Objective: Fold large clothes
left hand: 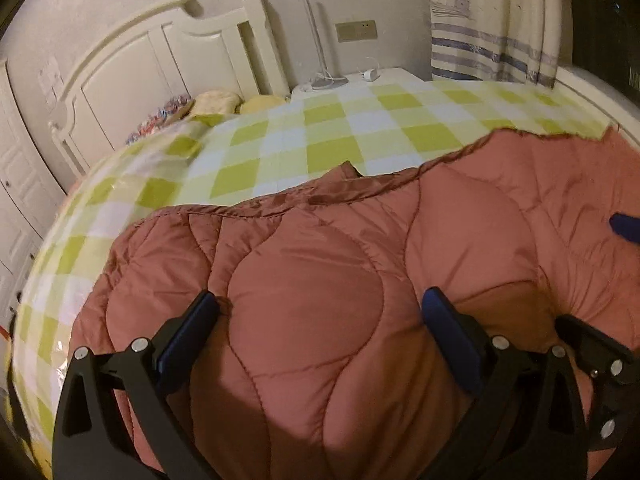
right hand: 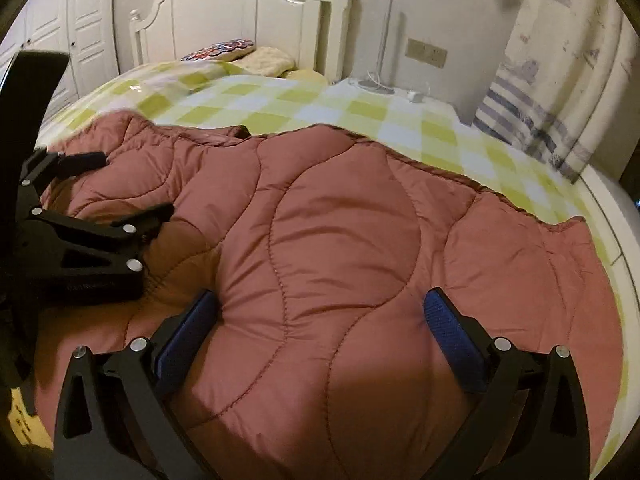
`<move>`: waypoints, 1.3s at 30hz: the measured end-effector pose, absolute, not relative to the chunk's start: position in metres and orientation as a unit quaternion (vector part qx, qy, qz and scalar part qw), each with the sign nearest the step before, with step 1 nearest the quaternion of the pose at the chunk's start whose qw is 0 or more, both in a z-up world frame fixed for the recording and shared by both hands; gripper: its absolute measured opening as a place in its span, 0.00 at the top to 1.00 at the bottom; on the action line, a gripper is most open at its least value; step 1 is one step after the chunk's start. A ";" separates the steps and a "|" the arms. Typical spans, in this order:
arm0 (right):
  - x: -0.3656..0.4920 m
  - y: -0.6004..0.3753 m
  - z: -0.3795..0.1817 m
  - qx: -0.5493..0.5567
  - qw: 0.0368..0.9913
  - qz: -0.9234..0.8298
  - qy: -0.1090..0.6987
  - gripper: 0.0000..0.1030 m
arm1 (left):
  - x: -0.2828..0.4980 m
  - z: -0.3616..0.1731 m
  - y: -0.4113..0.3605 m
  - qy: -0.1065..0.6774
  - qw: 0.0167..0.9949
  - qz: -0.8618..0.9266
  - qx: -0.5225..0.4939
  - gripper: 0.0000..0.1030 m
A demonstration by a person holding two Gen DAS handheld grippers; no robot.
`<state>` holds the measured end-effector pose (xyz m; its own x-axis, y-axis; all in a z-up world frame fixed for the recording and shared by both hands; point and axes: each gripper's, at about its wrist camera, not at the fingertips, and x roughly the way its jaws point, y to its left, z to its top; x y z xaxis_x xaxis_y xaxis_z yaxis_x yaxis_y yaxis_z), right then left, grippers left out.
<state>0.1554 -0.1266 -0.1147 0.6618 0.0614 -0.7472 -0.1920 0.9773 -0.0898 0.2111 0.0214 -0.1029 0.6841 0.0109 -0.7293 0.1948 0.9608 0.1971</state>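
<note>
A puffy rust-red quilted garment lies spread on the green-checked bed sheet, its far edge running across the bed. My left gripper is open and low over the near part, with a bulge of the fabric between its blue pads. Just to its right, my right gripper shows one blue fingertip. In the right wrist view, the right gripper is open over the garment, fabric swelling between its fingers. The left gripper sits at the left, open, resting on the cloth.
A white headboard with pillows stands at the far end. A nightstand holds a lamp base and a charger. A striped curtain hangs at the right, and white wardrobe doors are at the left.
</note>
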 end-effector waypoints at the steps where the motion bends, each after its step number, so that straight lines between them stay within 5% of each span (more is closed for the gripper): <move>1: 0.156 -0.128 -0.115 -0.077 0.907 0.072 0.407 0.04 | 0.212 -0.104 0.024 0.398 0.907 -0.055 0.123 0.02; 10: 0.145 -0.141 -0.103 -0.048 0.916 0.061 0.393 0.05 | 0.209 -0.104 0.029 0.397 0.909 -0.058 0.109 0.02; 19: 0.138 -0.251 -0.113 0.055 0.913 -0.059 0.400 0.04 | 0.208 -0.103 0.030 0.395 0.911 -0.062 0.103 0.02; 31: 0.087 -0.175 -0.074 -0.020 0.945 0.032 0.324 0.05 | 0.159 -0.074 0.035 0.373 0.921 -0.103 0.046 0.02; 35: 0.091 -0.134 -0.105 -0.098 0.919 0.042 0.380 0.05 | 0.139 -0.099 0.022 0.377 0.918 -0.083 0.087 0.02; 39: 0.093 -0.145 -0.119 -0.060 0.920 0.052 0.383 0.05 | 0.140 -0.099 0.032 0.385 0.916 -0.089 0.069 0.02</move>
